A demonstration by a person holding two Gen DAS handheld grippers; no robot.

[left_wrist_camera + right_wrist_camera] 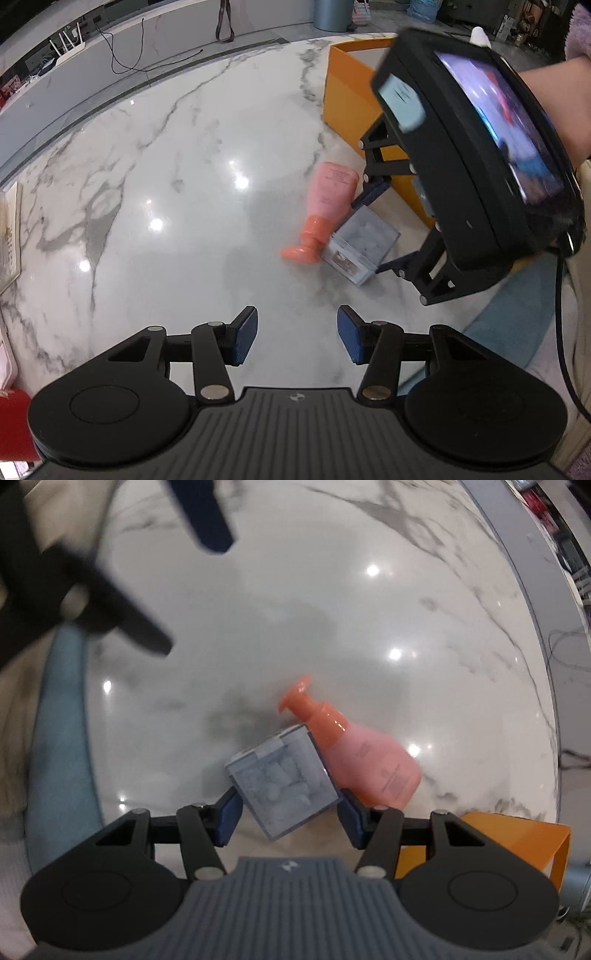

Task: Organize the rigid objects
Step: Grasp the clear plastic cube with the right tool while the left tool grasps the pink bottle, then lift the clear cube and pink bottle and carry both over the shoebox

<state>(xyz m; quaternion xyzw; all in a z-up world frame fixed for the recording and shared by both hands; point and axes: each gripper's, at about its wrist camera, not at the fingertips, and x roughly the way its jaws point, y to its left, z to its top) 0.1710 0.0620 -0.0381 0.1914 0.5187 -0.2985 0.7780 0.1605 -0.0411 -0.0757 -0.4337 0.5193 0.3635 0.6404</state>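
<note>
Bottle (365, 760) (pink) lies on marble table (166, 177).

White marble tabletop (166, 177), grey-veined, glossy, curved far edge. Pink pump bottle (328, 206) lay on its side toward the right edge. Clear box (364, 240) touched its orange neck. Orange box (354, 92) stood just beyond, by the right edge.

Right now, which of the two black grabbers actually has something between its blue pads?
The right gripper: its pads straddle the clear box beside the pink bottle. The left gripper is empty.
</note>
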